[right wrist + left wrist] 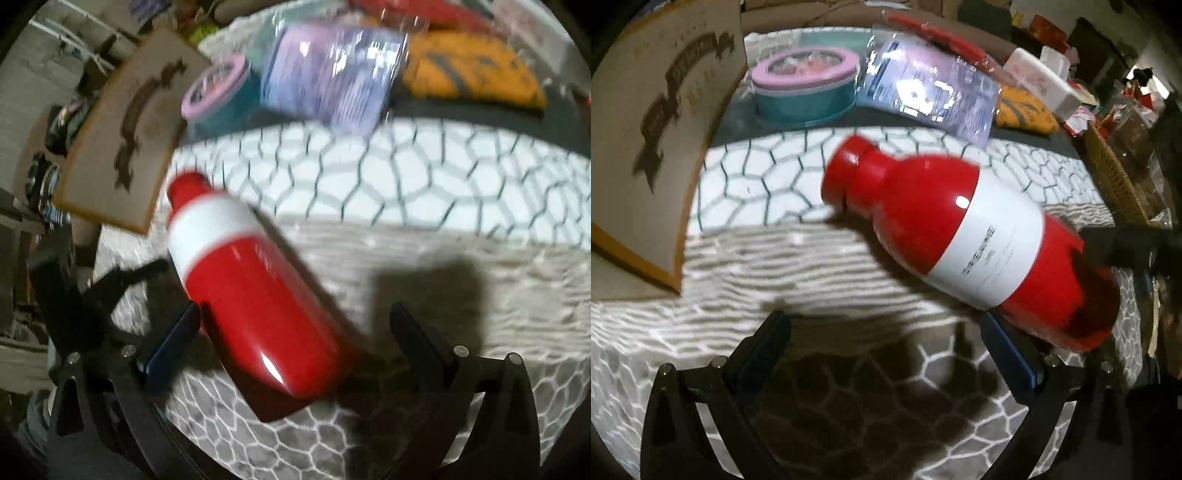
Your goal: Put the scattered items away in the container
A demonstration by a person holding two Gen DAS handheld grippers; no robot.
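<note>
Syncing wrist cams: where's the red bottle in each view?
Left wrist: red bottle centre-right, cap pointing upper left, base near the right finger.
Right wrist: red bottle left of centre, cap upper left, base low between the jaws.
Shared landmark: pink-lidded teal tub, upper left in both.

Glossy red plastic bottle (938,229) with matt white label; textured woven rug (798,266).

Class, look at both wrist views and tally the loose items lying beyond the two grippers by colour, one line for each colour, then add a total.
Red with a white band: 1, the bottle
Teal with a pink lid: 1, the round tub
Pale purple: 1, the plastic packet
Orange: 1, the cloth bundle
Total: 4
</note>
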